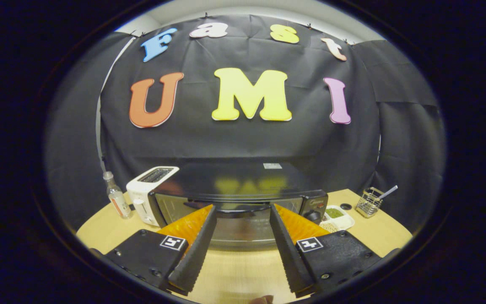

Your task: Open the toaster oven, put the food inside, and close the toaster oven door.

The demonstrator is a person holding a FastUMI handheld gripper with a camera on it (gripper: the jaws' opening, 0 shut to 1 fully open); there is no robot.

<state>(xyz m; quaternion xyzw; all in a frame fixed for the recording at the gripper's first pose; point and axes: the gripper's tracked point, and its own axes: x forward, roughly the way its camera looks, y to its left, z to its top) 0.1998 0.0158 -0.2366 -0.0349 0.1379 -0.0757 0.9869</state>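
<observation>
Fingers of the gripper (243, 213) stand spread apart, holding nothing, just short of the oven (238, 198), whose door looks closed. Oven sits on the table (234, 270), with a toaster (148, 192) and bottle (116, 196) on one side, a food tray (336, 217) and wire holder (369, 202) on the other.

Gripper (243, 211) fingers were spread apart, empty, aimed at a black toaster oven (234, 185) with its glass door closed on a light wooden table (234, 270). White pop-up toaster (148, 192) stood touching its left side; white compartment food tray (338, 217) lay beside its right.
</observation>
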